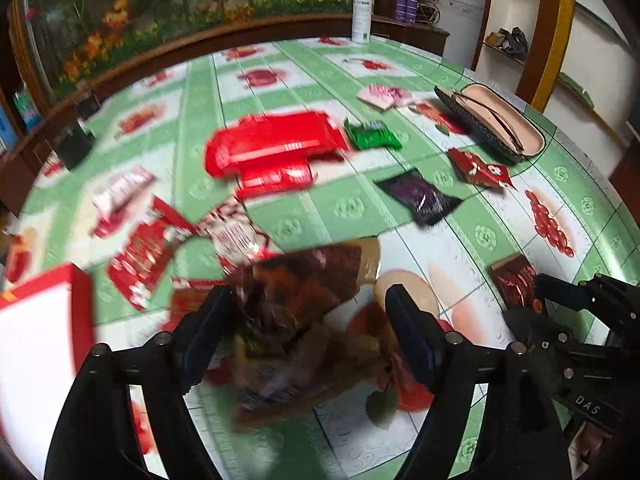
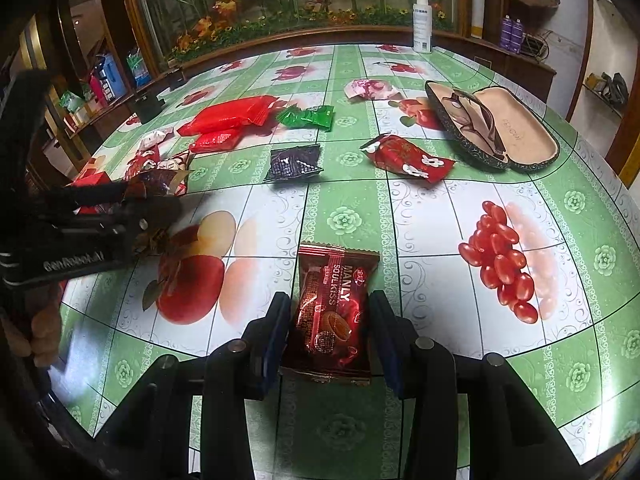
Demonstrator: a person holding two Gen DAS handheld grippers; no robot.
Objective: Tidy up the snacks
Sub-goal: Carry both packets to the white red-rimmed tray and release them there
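Note:
In the left wrist view my left gripper (image 1: 308, 328) stands open over a blurred brown and dark red snack packet (image 1: 304, 280). The packet lies loose between the fingers, and the right-hand pad is clear of it. The right wrist view shows the same gripper (image 2: 160, 200) at the left with that packet (image 2: 160, 180) at its tips. My right gripper (image 2: 330, 332) is shut on a dark red "Manly Soulkiss" packet (image 2: 334, 308), pads on its two long edges. Both show at the right of the left wrist view, the gripper (image 1: 538, 292) and its packet (image 1: 514, 280).
On the green patterned tablecloth (image 2: 348, 216) lie red packets (image 2: 228, 120), a green packet (image 2: 310, 117), a black packet (image 2: 294, 163), a red flowered packet (image 2: 408, 158) and a pink wrapper (image 2: 370, 89). An open glasses case (image 2: 492, 128), a spray bottle (image 2: 423, 20), a red box (image 1: 40, 340).

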